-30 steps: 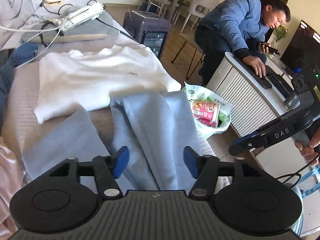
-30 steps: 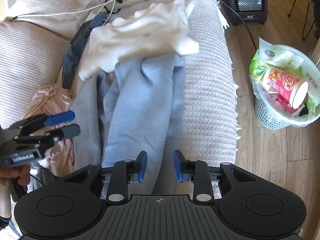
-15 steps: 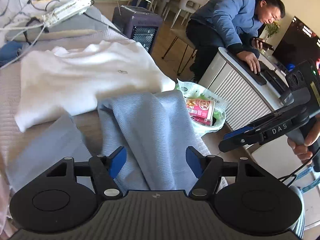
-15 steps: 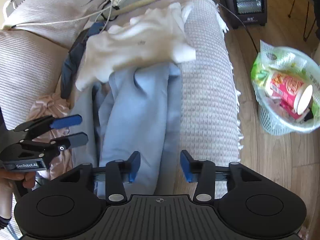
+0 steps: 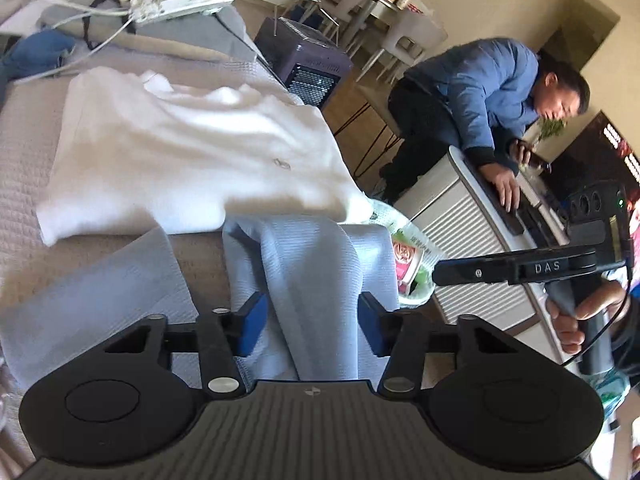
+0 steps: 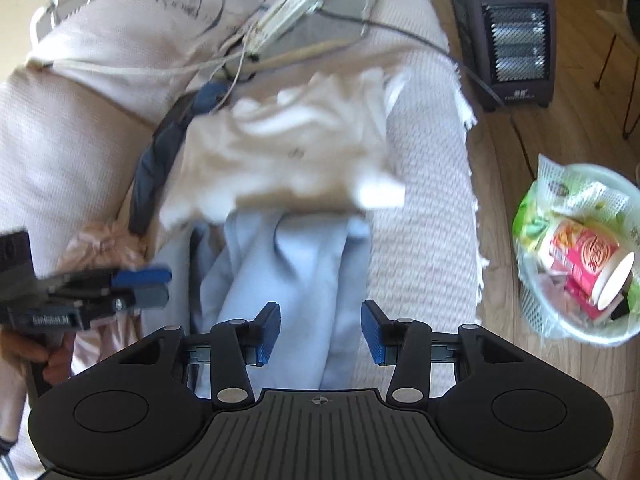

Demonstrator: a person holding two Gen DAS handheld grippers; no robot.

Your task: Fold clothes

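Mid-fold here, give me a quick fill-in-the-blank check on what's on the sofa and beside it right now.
1. The white top lies partly over the far end of the light ____ garment.
2. The waste basket stands on the ____.
3. The garment between the right gripper fingers is ____ in colour.

Missing words: blue; floor; blue
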